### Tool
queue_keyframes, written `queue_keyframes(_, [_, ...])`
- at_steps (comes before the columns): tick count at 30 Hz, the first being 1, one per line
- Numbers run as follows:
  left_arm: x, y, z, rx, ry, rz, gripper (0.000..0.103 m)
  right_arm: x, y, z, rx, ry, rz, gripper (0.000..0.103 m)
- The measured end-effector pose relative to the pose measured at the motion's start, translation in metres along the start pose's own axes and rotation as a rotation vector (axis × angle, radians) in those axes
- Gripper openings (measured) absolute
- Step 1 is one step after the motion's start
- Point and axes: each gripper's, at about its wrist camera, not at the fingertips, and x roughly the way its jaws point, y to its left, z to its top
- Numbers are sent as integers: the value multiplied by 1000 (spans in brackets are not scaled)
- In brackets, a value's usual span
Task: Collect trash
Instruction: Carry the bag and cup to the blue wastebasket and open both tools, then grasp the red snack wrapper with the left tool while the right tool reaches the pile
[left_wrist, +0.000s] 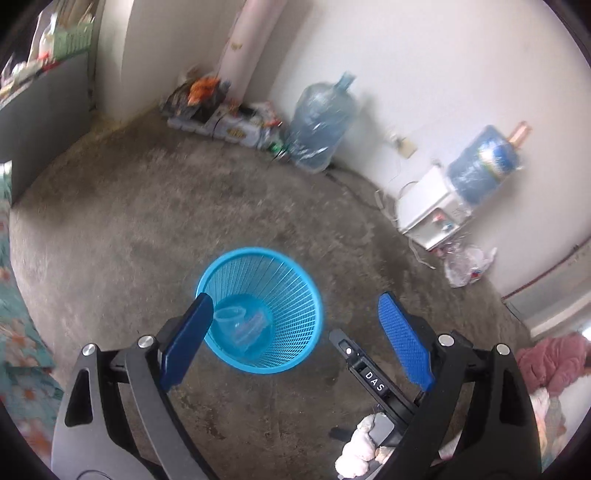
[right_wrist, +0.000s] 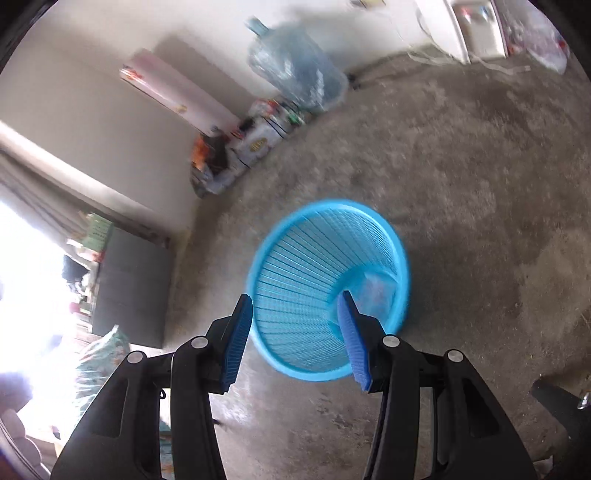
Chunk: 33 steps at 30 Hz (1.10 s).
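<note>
- On the bare concrete floor (left_wrist: 147, 229) stands a bright blue slatted plastic wastebasket (left_wrist: 295, 291), upright.
- At its bottom lies clear crumpled plastic trash (left_wrist: 242, 325), see-through and cup-like.
- Left tool (left_wrist: 295, 314) gapes wide above the basket, nothing between its blue pads.
- Right tool (right_wrist: 295, 314) stands partly open over the rim, holding nothing.

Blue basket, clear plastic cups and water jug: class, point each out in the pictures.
blue basket (left_wrist: 295, 275), left wrist view, far rim.
clear plastic cups (left_wrist: 240, 325), left wrist view, side of the cups inside the basket.
water jug (left_wrist: 319, 122), left wrist view, body.
</note>
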Motion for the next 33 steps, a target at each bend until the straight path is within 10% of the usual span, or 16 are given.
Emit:
queue_keyframes(4, [-92, -13, -6, 97, -95, -54, 86, -75, 64, -11, -162, -142, 73, 51])
queue_keyframes(9, [-213, -10, -43, 156, -191, -132, 87, -165, 141, -50, -411, -344, 105, 95])
queue_keyframes(13, [-300, 19, -87, 134, -263, -94, 86, -218, 183, -89, -555, -398, 203, 97])
queue_keyframes(24, [-532, 141, -256, -153, -594, 355, 86, -248, 263, -187, -696, -22, 646, 96])
queue_keyframes(33, [-568, 201, -352, -329, -632, 471, 82, -227, 318, -319, -820, 420, 754, 87])
